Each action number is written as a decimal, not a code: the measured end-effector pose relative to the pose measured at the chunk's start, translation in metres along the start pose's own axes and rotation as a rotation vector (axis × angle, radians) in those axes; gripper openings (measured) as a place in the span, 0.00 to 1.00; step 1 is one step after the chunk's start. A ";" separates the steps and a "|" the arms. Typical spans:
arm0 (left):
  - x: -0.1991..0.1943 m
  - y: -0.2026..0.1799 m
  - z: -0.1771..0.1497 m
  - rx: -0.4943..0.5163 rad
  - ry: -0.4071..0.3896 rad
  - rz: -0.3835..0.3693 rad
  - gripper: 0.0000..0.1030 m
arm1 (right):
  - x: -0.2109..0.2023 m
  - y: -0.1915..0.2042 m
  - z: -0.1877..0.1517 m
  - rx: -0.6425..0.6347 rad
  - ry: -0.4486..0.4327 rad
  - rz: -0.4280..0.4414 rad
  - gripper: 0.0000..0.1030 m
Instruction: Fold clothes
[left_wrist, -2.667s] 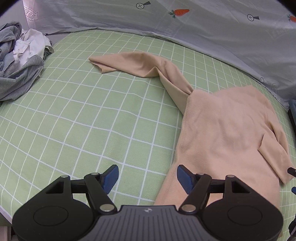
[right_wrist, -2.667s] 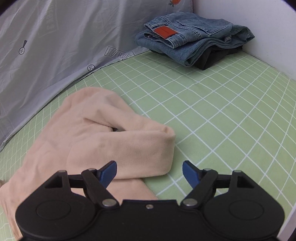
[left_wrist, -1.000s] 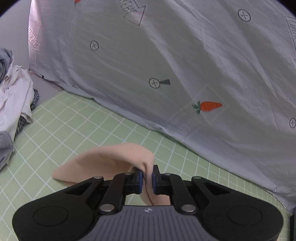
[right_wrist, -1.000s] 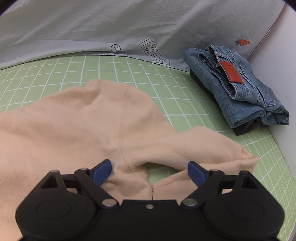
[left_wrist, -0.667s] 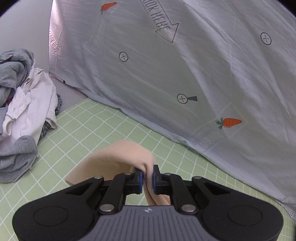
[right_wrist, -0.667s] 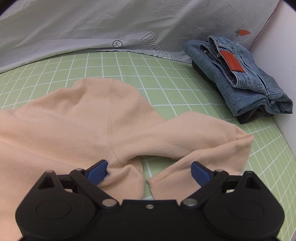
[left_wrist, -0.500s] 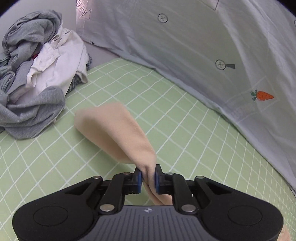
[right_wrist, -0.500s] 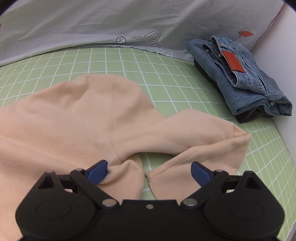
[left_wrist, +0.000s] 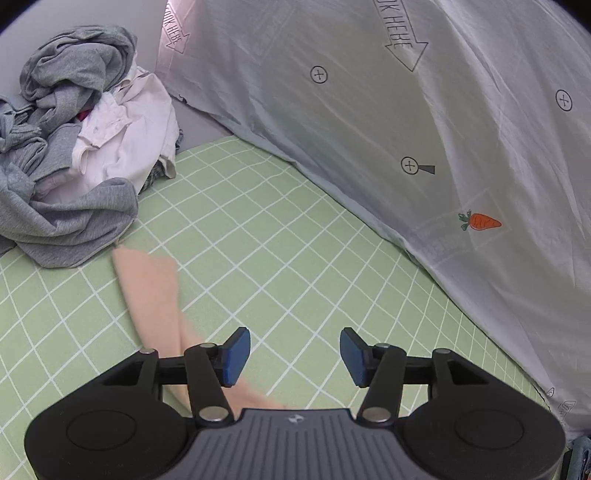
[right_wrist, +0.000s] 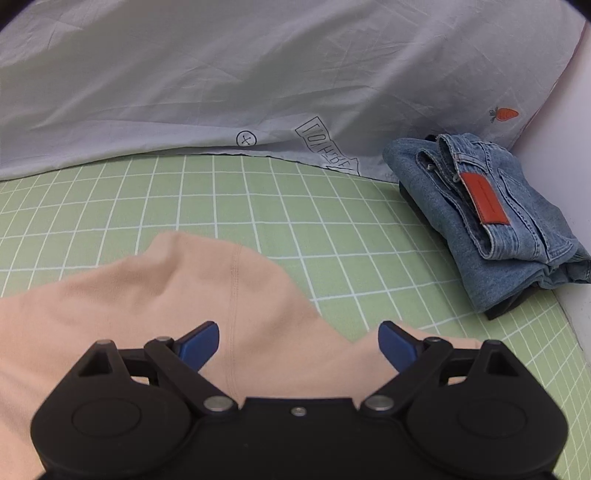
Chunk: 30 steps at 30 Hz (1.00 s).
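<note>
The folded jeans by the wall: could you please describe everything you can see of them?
The jeans are faded blue denim, folded into a compact stack with waistband, belt loops and an orange-red patch facing up. They lie at the far right of the green checked sheet, on something dark, against the white wall and the grey cover's edge. Neither gripper touches them.

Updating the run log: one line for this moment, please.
left gripper: opening, nothing between jaws | peach sleeve: on green sheet | right gripper: open over peach top

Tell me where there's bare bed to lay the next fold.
Bare green grid sheet lies between the peach sleeve and the grey carrot-print cover; another strip runs between the peach top and folded jeans. Crowded: the grey-and-white laundry heap beside the sleeve's end.
</note>
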<state>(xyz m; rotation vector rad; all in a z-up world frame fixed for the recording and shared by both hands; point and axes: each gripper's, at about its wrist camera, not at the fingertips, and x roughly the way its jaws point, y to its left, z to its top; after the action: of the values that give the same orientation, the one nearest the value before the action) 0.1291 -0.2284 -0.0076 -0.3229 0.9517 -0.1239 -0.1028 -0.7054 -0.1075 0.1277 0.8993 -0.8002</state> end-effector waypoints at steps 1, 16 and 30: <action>0.007 -0.009 0.001 0.035 0.028 -0.016 0.58 | 0.003 0.001 0.003 -0.006 -0.006 0.017 0.89; 0.101 -0.126 -0.095 0.422 0.350 -0.254 0.61 | 0.051 0.007 0.016 0.036 0.055 0.199 0.34; 0.026 -0.102 -0.115 0.396 0.261 -0.278 0.05 | -0.076 -0.044 -0.035 0.205 -0.102 0.229 0.05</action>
<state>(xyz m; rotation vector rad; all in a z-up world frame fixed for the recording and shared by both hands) 0.0544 -0.3562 -0.0561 -0.0704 1.1100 -0.6130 -0.1818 -0.6788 -0.0637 0.3601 0.6911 -0.6768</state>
